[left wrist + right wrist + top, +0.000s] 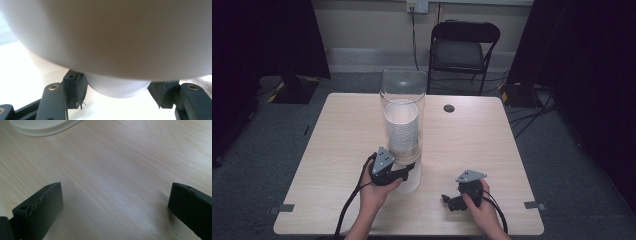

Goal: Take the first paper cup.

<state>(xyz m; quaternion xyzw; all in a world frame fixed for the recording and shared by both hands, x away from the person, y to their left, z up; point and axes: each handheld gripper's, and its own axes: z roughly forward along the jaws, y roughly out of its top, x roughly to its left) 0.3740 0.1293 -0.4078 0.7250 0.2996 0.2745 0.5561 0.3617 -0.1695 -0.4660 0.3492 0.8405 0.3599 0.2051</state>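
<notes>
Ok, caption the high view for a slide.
Left gripper at the cup dispenser's base; right gripper open over the table.

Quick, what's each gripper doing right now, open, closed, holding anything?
Left gripper: jaws open either side of the white cup at the dispenser's base; contact cannot be told.
Right gripper: open, holding nothing, over the table.

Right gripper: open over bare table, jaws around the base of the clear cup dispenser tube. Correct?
Not quite. The right gripper is open over bare table, with nothing between its jaws, as the right gripper view shows. The left gripper has its jaws around the base of the cup dispenser, as the left gripper view shows.
</notes>
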